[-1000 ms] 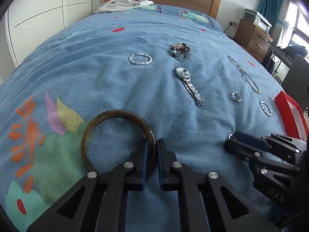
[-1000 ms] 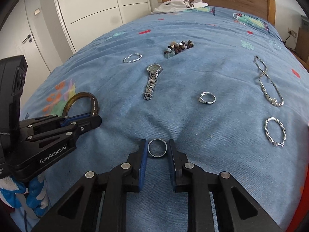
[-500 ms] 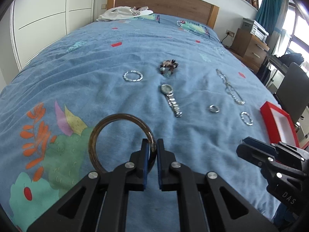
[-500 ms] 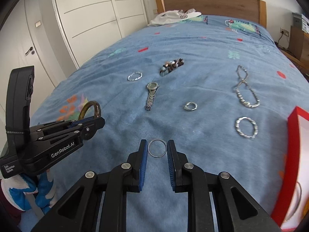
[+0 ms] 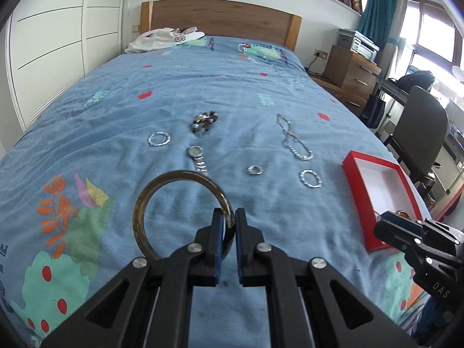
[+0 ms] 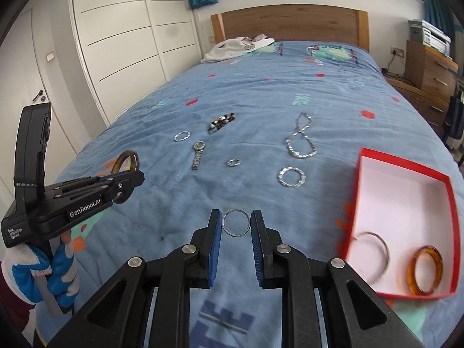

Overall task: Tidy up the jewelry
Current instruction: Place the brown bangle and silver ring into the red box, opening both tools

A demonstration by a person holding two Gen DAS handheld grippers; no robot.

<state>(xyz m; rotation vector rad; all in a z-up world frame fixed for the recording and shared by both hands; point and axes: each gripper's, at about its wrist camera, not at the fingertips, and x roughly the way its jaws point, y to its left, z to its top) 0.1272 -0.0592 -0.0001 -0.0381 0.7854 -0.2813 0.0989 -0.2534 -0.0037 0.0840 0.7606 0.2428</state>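
My left gripper (image 5: 229,220) is shut on a dark brown bangle (image 5: 162,185) and holds it above the blue bedspread; it also shows in the right wrist view (image 6: 127,159). My right gripper (image 6: 236,221) is shut on a thin silver ring (image 6: 236,222), also lifted. A red box with a white inside (image 6: 406,203) lies at the right and holds a silver bangle (image 6: 374,255) and an amber bangle (image 6: 424,269). On the bed lie a watch (image 5: 198,158), a small ring (image 5: 255,170), two twisted silver bracelets (image 5: 159,139) (image 5: 311,178), a chain necklace (image 5: 293,142) and a beaded piece (image 5: 204,121).
White clothing (image 5: 162,39) lies by the wooden headboard (image 5: 220,17). A white wardrobe (image 6: 130,43) runs along the left. A wooden dresser (image 5: 351,72) and a dark chair (image 5: 420,136) stand to the right of the bed.
Both grippers have risen and pulled back from the bed with the bangle and the ring held. The red box has come into both views.
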